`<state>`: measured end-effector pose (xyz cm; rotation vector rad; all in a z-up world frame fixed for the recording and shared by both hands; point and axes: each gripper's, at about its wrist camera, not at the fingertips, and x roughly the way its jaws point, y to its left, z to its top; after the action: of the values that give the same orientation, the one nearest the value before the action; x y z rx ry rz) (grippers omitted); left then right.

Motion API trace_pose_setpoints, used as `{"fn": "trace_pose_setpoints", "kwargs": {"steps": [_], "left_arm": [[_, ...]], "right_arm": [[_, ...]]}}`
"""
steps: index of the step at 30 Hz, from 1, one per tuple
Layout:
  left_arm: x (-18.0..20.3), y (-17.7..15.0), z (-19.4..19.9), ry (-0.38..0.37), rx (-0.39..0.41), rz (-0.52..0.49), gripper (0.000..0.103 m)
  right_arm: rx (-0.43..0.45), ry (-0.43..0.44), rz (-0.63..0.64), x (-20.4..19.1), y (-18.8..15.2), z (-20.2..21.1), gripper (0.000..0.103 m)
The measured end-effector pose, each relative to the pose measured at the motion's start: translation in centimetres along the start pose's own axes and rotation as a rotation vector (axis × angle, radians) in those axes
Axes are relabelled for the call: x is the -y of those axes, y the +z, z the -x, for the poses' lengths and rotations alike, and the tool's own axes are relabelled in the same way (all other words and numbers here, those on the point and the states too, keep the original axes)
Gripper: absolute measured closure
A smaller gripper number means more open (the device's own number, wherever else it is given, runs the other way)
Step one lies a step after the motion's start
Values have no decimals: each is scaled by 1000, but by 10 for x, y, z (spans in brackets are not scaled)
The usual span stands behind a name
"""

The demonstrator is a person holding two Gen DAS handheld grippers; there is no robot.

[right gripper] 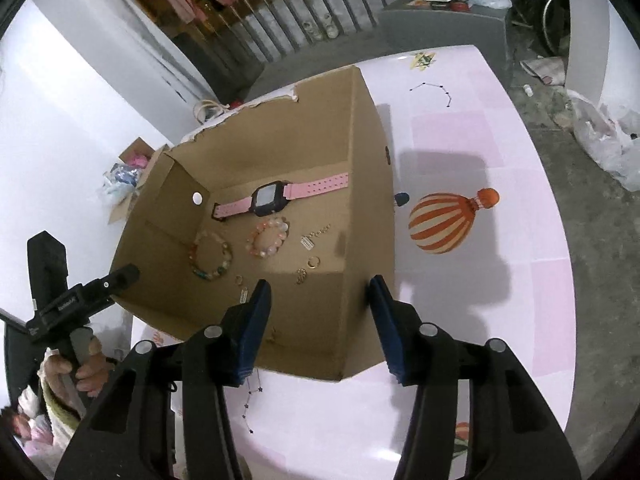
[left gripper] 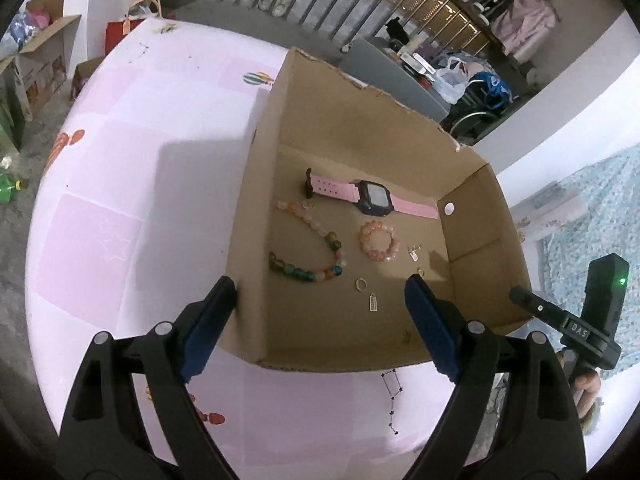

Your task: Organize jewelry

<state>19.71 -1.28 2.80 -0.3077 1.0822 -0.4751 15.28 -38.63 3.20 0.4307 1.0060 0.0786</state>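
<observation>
Two beaded bracelets (left gripper: 379, 242), one pink watch (left gripper: 370, 196) and small charms (left gripper: 373, 303) lie loose in my cardboard box (left gripper: 360, 128) on the pink cloth (left gripper: 120, 200); left gripper (left gripper: 320, 292) spread, straddling its left wall; right gripper (right gripper: 320, 292) released, straddling its right wall; cartons (left gripper: 40, 60) beyond.

Small metal charms (left gripper: 373, 302) on the cardboard box (left gripper: 340, 132) floor, too tiny to identify.
</observation>
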Motion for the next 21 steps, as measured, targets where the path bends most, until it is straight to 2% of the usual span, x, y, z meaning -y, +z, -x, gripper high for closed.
{"fn": "trace_pose_setpoints", "kwargs": {"steps": [7,16,21], "left_arm": [[8,-13,23,-4,42,-35,21],[-6,-48,28,4,14,-37,21],[-5,-55,39,8,73,-76,21]], "right_arm": [[39,-6,15,-6,-27,30,53],[60,-28,-3,-5,-73,32,52],[120,-5,-36,-5,-82,45,52]]}}
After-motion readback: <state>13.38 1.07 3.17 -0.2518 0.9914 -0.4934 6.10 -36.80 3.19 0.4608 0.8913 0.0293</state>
